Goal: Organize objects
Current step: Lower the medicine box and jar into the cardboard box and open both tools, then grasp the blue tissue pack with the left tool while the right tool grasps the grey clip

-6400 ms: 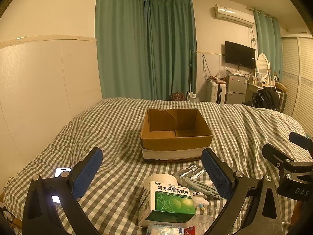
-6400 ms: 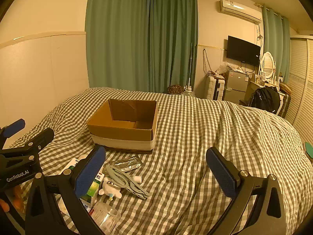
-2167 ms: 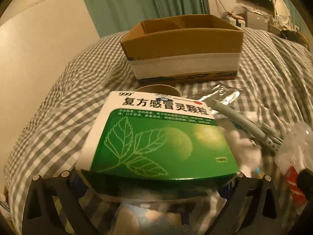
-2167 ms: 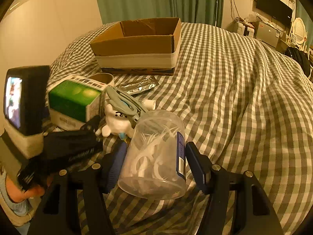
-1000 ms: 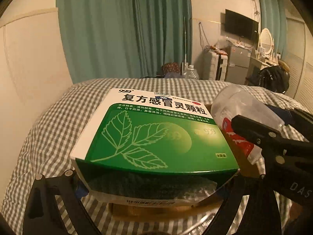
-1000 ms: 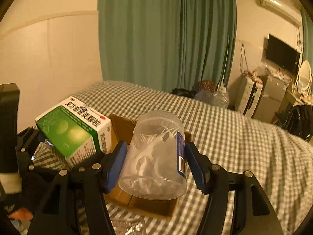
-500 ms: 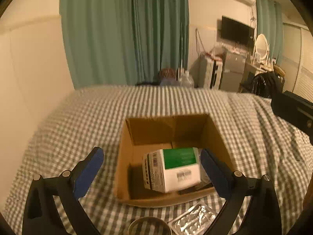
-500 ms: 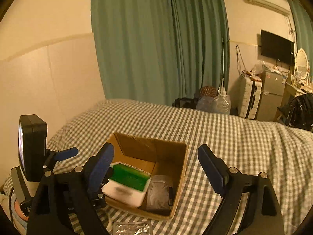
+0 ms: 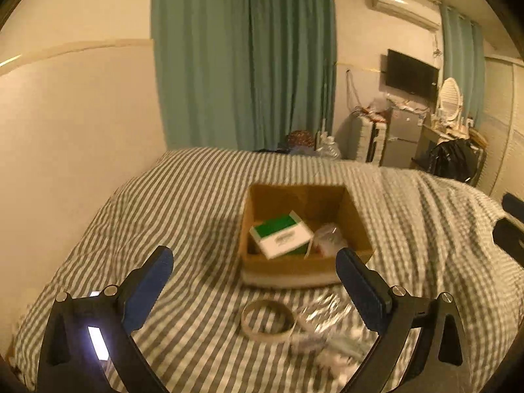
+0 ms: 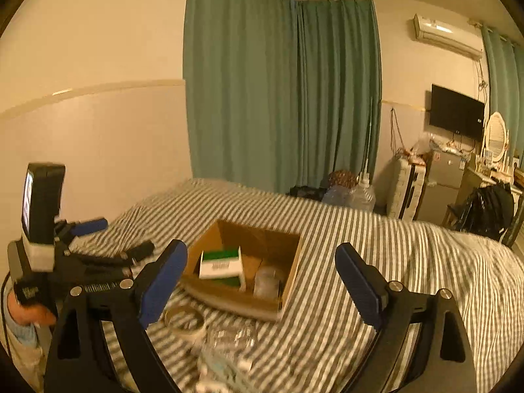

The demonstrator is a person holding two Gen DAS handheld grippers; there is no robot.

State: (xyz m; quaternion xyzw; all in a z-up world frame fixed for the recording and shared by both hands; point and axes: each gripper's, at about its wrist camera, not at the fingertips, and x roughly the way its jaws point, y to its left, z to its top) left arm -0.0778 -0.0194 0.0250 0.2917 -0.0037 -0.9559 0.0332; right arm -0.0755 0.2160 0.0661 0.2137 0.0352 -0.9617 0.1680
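Note:
An open cardboard box (image 9: pixel 258 203) stands on the checked bed; it also shows in the right wrist view (image 10: pixel 291 271). Inside lie the green and white medicine box (image 9: pixel 280 234) (image 10: pixel 221 263) and the clear plastic jar (image 9: pixel 327 237) (image 10: pixel 267 281). My left gripper (image 9: pixel 258 286) is open and empty, held above and short of the box. My right gripper (image 10: pixel 260 280) is open and empty, also short of the box. A tape ring (image 9: pixel 267 321) (image 10: pixel 181 321), a foil packet (image 9: pixel 322 311) and blurred small items (image 9: pixel 337 350) lie on the bed in front of the box.
A wall panel (image 9: pixel 75 150) borders the bed on the left. Green curtains (image 9: pixel 242 59), a TV (image 9: pixel 411 77), a small fridge and a dresser stand beyond the bed. The left gripper with its lit phone (image 10: pixel 39 203) shows at the left of the right wrist view.
Both grippers have drawn back from the box and the view is blurred with motion. The medicine box and the jar stay inside the box.

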